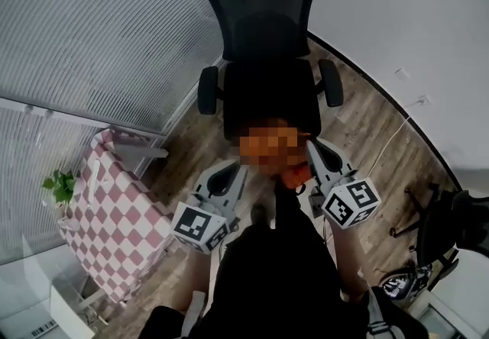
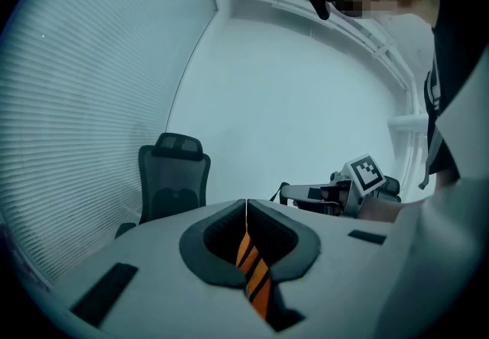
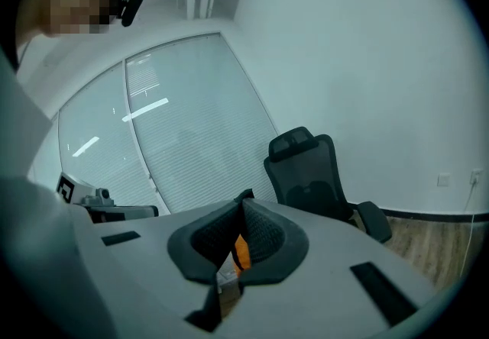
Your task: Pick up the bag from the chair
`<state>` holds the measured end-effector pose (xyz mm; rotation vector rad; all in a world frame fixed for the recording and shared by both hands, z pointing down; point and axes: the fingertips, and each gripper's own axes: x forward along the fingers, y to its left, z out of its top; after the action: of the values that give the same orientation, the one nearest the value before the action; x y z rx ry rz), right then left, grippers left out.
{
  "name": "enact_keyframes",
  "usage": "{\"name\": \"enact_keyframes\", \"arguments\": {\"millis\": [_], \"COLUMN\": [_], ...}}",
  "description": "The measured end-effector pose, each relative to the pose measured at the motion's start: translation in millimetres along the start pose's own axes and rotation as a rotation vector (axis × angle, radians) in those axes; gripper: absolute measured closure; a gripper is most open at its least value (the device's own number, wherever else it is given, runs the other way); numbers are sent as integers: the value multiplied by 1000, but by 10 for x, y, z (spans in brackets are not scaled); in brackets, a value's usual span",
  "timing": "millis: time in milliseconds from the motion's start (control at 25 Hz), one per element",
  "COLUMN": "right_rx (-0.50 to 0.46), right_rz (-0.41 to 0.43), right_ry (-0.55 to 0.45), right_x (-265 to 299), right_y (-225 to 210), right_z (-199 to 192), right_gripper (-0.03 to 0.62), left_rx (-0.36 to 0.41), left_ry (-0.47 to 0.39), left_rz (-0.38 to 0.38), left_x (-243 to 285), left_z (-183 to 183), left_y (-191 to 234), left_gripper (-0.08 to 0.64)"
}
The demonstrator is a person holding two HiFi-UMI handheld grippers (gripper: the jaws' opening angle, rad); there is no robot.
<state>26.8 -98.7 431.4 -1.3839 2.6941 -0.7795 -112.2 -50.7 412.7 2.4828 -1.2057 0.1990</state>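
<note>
Since the left gripper [image 2: 246, 208] has its jaws pressed together on an orange-and-black striped webbing strap [image 2: 256, 276], and the right gripper [image 3: 243, 200] is likewise closed tight on a fold of orange fabric [image 3: 241, 252], both claws have a firm hold on parts of the orange fabric bag [image 1: 299, 174].

In the head view the bag sits between the two grippers, close in front of the person. Much of it is covered by a mosaic patch, so its shape cannot be made out.

Beyond it stands the black mesh office chair [image 1: 267, 93] on the wood-plank floor [image 1: 367, 131]. Its seat looks bare, and both gripper views show the chair some way off.

I judge the pick-up itself as done, with the carry-away now in hand. The next move calls for keeping both grips closed and the two hands moving together, so neither the strap nor the fabric is pulled out of a claw. The bag should also stay clear of the chair's armrests.
</note>
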Motion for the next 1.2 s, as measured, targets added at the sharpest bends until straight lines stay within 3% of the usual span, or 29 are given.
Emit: {"name": "enact_keyframes", "arguments": {"millis": [280, 560, 1200], "right_rx": [29, -16, -154], "right_rz": [-21, -25, 29], "right_ry": [-53, -110, -148], "right_x": [-402, -805, -1630], "right_y": [502, 1012, 1633], "right_z": [-243, -216, -65], "right_gripper": [568, 568, 568], "left_rx": [7, -11, 38], "left_ry": [-19, -51, -116], "left_rz": [-4, -34, -62], "left_x": [-765, -1325, -1616], "left_z": [-245, -393, -266], "left_y": [-186, -366, -800], "left_gripper": [526, 526, 526]}}
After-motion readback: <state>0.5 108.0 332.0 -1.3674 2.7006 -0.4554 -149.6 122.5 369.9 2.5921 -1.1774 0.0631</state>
